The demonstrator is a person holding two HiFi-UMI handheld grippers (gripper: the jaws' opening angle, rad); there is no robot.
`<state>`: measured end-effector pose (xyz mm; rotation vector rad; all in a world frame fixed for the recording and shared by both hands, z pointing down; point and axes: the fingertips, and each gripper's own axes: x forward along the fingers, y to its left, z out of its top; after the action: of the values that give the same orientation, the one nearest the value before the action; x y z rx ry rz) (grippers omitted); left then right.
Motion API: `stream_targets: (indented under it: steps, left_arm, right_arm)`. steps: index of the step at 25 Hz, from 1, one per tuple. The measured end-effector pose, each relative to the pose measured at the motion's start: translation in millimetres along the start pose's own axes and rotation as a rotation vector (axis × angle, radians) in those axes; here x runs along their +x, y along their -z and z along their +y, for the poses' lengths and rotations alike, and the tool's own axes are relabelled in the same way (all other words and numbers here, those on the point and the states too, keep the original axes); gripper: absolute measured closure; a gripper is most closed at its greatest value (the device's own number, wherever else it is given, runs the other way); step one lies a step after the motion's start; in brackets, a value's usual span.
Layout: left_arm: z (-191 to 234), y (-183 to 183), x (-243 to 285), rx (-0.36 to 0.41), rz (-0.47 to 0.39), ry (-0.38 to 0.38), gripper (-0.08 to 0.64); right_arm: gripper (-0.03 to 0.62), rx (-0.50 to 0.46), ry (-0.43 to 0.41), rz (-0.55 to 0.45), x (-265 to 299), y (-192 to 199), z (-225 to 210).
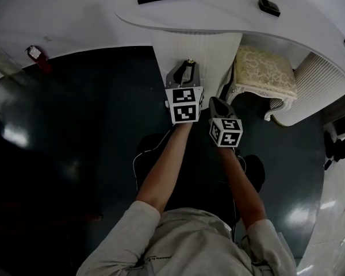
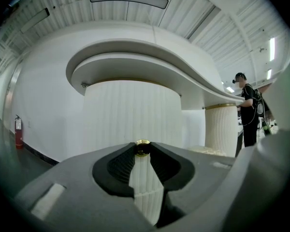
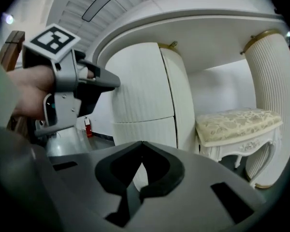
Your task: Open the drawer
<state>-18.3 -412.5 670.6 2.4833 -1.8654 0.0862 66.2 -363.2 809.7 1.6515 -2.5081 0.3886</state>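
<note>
The drawer (image 3: 140, 86) is the upper panel of the white fluted pedestal (image 1: 196, 46) under the curved counter (image 1: 218, 22). Its front sits flush with the panel below, so it looks closed. Its brass knob (image 2: 142, 147) is seated right at the tips of the left gripper (image 2: 142, 152), whose pads press on it from both sides. That grip, held level and square to the front, looks set for a straight pull towards the person. The right gripper (image 3: 141, 144) hangs just beside and a little behind, jaws together with nothing between them. It seems kept back so it stays out of the drawer's path. A cushioned stool (image 1: 263, 73) stands to the right of the pedestal, clear of the pull line
</note>
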Motion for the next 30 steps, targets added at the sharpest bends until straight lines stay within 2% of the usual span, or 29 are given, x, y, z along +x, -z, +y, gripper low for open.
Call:
stream_targets:
  steps: [3,7,15,20,23,25,30]
  left_arm:
    - [0,1,-4,-0.007,0.01,0.0,0.456]
    - [-1,2,-7,-0.028,0.028,0.005,0.456]
    - [-2,0,-8,-0.041,0.029,0.024,0.456]
    - [-3,1,-13,-0.033,0.033,0.025,0.456]
    - [-4,2,-16,-0.026,0.038,0.025,0.456]
    - [-5,3,-19,-0.021,0.049,0.028,0.456]
    - [-5,3,-26,-0.011,0.047,0.029,0.456]
  right_arm:
    - [0.577,-0.008,0.043,0.028,36,4,-5]
    - [0.575,0.031,0.073,0.045,64,3,-13]
    - [0.576,0.014,0.066,-0.003,67,1,-13]
    - [0.577,0.039,0.104,-0.007,86,-10,-26]
    - [0.577,0.011,0.103,-0.028,82,-16,-20]
    - [0.577,-0.007,0.089,-0.044,68,-10,-8]
    - [0.577,0.023,0.073,-0.028,57,10,5]
